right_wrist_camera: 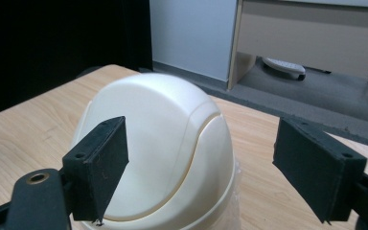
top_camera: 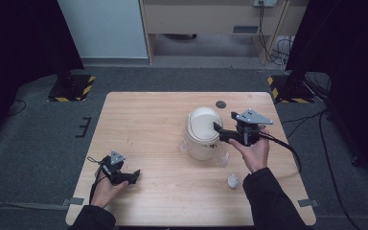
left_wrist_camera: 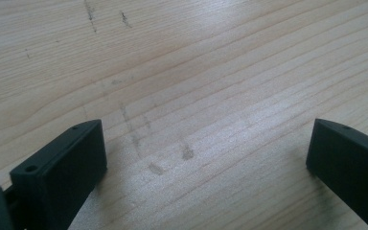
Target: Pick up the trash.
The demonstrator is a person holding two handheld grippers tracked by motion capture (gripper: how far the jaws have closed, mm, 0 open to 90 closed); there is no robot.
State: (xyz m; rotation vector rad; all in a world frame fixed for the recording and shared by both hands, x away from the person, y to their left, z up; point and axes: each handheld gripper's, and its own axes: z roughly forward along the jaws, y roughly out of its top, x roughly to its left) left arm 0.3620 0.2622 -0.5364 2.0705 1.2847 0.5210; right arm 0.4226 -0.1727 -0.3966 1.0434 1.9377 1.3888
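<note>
Right gripper [top_camera: 219, 130] agape beside cream domed bin [top_camera: 203, 132] — no contact.

Cream bin [top_camera: 203, 133]; light wood-grain table [top_camera: 148, 124]; black grippers, grey plates

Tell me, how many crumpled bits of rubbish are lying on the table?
2 that I can see: a clear wrapper against the cream bin, and a white wad nearer the person. The bin may hide more.

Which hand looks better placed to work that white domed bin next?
The right. Its hand-held gripper is right at the bin's swing lid, jaws open and aimed at the dome. The left hand-held gripper sits far off near the table's front left, open over bare wood.
</note>
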